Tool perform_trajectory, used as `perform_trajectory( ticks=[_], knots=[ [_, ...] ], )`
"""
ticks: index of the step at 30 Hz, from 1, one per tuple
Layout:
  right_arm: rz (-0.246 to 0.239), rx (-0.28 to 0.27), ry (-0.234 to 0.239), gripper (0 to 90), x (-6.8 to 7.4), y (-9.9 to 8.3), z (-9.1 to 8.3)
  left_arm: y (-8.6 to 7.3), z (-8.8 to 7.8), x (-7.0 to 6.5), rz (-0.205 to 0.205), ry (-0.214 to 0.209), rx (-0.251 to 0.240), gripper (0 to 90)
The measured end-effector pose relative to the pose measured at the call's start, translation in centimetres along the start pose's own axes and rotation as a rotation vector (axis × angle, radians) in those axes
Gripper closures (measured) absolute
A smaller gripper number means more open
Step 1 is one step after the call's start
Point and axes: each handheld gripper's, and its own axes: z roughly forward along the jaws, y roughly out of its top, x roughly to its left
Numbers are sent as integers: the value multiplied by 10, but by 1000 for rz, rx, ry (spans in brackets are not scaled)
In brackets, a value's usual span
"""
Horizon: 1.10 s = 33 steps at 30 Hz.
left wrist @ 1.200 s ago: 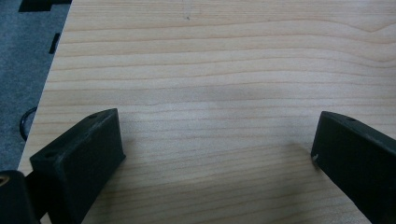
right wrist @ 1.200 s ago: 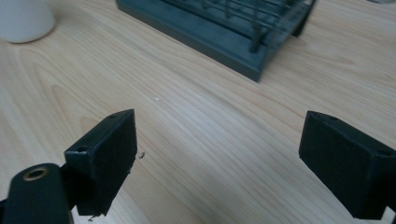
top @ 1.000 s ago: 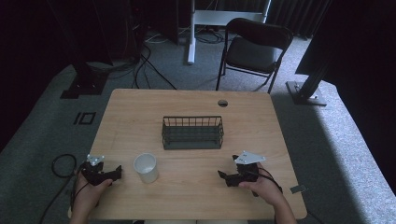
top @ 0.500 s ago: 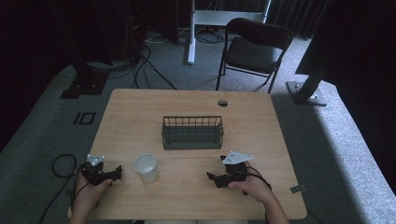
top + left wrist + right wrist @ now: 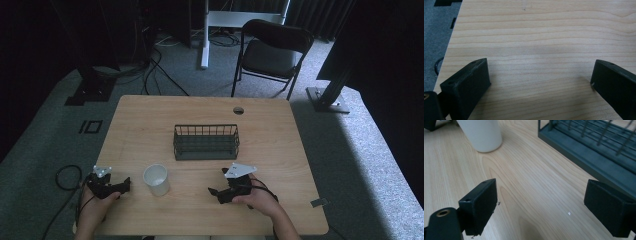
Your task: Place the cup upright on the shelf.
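Observation:
A white cup point(image 5: 156, 179) stands upright on the wooden table point(image 5: 150, 120), near the front and left of centre. A dark wire basket point(image 5: 206, 142) sits mid-table, and nothing shows inside it. My left gripper point(image 5: 122, 185) rests at the front left corner, open, its jaws pointing at the cup from a short gap away. My right gripper point(image 5: 218, 184) is held low over the table in front of the basket, open and aimed left. In the right gripper view the cup point(image 5: 481, 133) is ahead at upper left and the basket point(image 5: 589, 147) at upper right, with bare wood between the open jaws.
A cable hole point(image 5: 238, 110) lies near the table's far edge. A folding chair point(image 5: 272, 52) stands beyond the table, with cables on the floor at the left. The left gripper view has the table's left edge point(image 5: 451, 42) close by.
My right gripper has slid left along the front of the table, toward the cup. The left gripper, cup and basket have stayed put.

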Motion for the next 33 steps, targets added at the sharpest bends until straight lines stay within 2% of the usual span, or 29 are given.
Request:
perform_trajectory(
  ticks=[14, 33],
  knots=[
    [-55, -16, 72, 112, 21, 22, 26, 0, 0, 0, -1, 0, -1, 25],
    [-92, -25, 129, 112, 44, 40, 58, 0, 0, 0, 0, 0, 0, 25]
  ],
)
